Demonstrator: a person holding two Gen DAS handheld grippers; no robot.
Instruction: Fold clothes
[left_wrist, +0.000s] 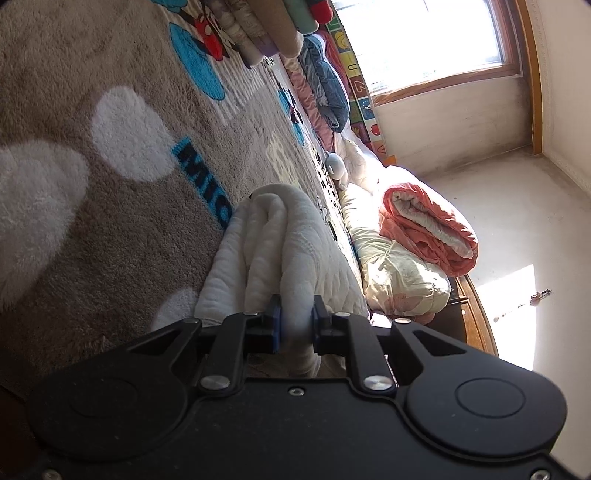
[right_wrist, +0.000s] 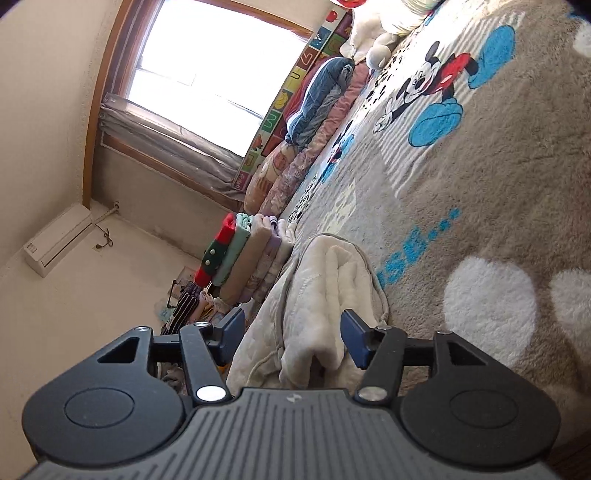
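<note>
The left tongs (left_wrist: 295, 325) sit rolled to one side, so their view is steeply tilted. Their two blue-padded fingers (left_wrist: 275, 325) are drawn close together, pinching a fold of the white garment (left_wrist: 273, 240) between the pads. The right tongs (right_wrist: 293, 332) are tilted the opposite way. Their fingers (right_wrist: 352, 334) stand wide apart, one on each side of the same bundled garment, with neither pad seen pressing on the cloth.
</note>
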